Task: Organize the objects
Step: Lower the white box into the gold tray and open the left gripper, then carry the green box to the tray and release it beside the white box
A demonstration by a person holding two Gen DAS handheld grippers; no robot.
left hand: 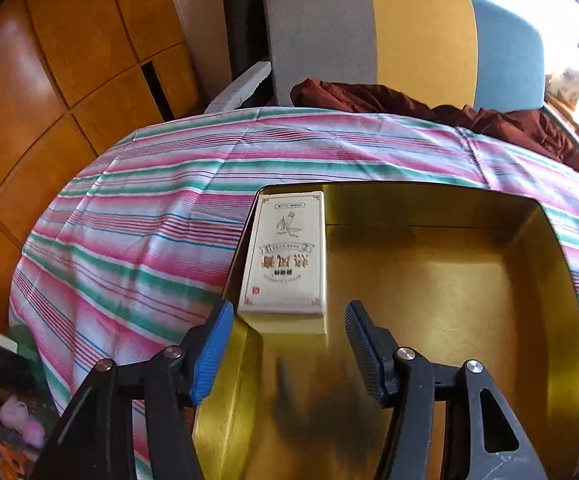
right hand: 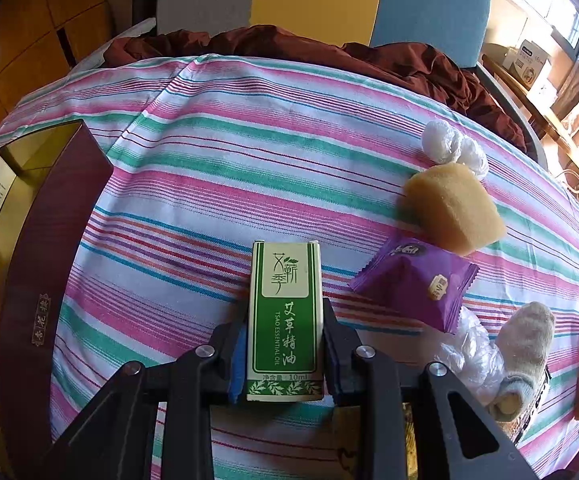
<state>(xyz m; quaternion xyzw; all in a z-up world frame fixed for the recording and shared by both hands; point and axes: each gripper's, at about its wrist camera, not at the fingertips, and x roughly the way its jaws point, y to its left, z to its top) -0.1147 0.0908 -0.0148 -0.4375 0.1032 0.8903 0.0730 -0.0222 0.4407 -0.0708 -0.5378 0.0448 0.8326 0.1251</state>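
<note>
My left gripper [left hand: 287, 344] is spread wide with nothing between its fingers, poised over the gold-lined box [left hand: 429, 280]. A white carton [left hand: 285, 256] lies flat inside against the box's left wall. My right gripper [right hand: 283, 350] is clamped on the green essential-oil carton [right hand: 283, 320], above the striped surface [right hand: 249, 160]. A purple sachet [right hand: 413, 284] and sponge [right hand: 453, 208] lie nearby.
</note>
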